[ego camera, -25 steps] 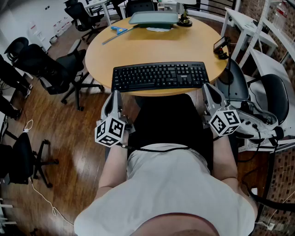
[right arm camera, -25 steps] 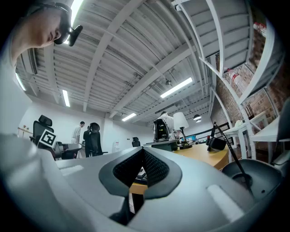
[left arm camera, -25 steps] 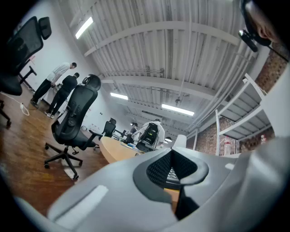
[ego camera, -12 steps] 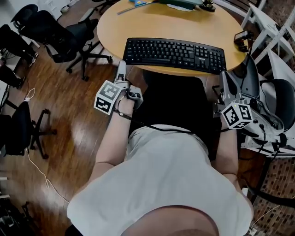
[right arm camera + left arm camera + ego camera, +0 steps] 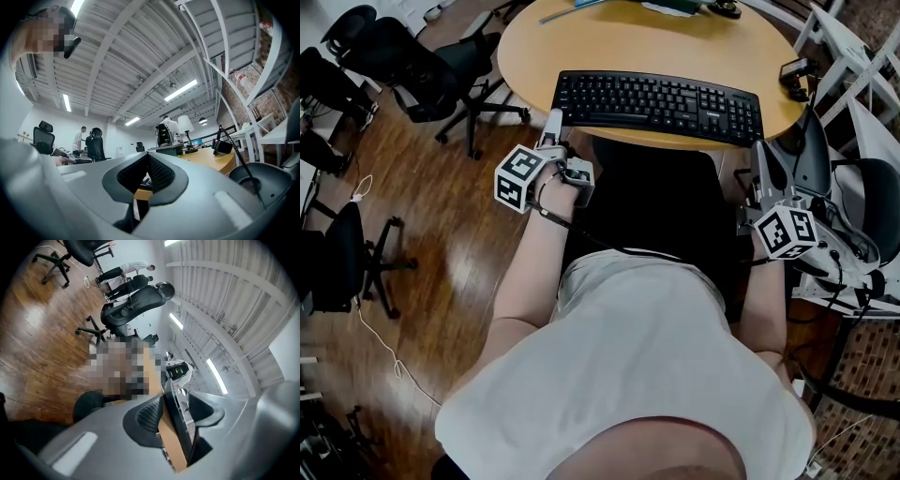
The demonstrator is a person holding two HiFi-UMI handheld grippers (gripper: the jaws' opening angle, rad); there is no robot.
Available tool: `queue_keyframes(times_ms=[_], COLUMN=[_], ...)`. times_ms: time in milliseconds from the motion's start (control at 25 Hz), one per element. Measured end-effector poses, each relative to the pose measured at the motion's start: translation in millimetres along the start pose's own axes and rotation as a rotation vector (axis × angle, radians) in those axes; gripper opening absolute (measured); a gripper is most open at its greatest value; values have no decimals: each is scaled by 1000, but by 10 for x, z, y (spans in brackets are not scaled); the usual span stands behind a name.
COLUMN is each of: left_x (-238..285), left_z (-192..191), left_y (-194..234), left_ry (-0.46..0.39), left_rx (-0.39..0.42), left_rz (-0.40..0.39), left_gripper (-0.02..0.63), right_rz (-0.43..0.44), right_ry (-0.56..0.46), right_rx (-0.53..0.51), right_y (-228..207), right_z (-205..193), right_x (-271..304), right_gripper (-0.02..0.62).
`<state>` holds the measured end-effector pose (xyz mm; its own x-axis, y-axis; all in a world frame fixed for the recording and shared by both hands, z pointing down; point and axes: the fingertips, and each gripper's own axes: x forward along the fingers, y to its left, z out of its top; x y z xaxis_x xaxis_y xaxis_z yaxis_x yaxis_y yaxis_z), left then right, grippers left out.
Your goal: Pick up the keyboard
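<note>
Roll had just turned our left gripper (image 5: 553,124), and its parted jaws now straddled the table (image 5: 581,47) edge and the black keyboard (image 5: 661,97) corner directly ahead, not yet clamped. Our right gripper (image 5: 760,152), closed and empty, waited short of the keyboard's other end.

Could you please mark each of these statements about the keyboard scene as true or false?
1. The keyboard lies on the round wooden table. True.
2. The right gripper has its jaws wide apart. False: they are together, with nothing between them.
3. The left gripper has its jaws apart, with the table's edge and the keyboard's end between them. True.
4. The keyboard has been lifted clear of the table. False: it lies flat on the tabletop, near the edge closest to the person.
</note>
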<state>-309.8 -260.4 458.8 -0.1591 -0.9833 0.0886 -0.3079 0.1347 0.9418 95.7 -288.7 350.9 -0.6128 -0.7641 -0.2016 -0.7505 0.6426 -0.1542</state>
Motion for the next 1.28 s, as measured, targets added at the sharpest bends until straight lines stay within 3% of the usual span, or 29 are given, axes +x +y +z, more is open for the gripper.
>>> queue_keyframes(times_ms=[240, 280, 440, 680, 1280], left_x=[69, 80, 91, -41, -185], left_z=[-72, -88, -118, -180, -138], left_y=[17, 27, 25, 34, 56], left_ry=[26, 30, 34, 54, 46], left_rx=[-22, -35, -107, -142, -164], left_rz=[30, 29, -5, -26, -39], left_gripper=[161, 136, 104, 90, 89], right_rz=[-6, -8, -12, -14, -56], right_ry=[2, 1, 0, 4, -7], right_rx=[6, 6, 8, 11, 23], right_y=[-25, -30, -32, -25, -163], right_z=[14, 17, 31, 1, 3], right_x=[-1, -3, -3, -6, -17], right_gripper=[3, 3, 3, 3, 3])
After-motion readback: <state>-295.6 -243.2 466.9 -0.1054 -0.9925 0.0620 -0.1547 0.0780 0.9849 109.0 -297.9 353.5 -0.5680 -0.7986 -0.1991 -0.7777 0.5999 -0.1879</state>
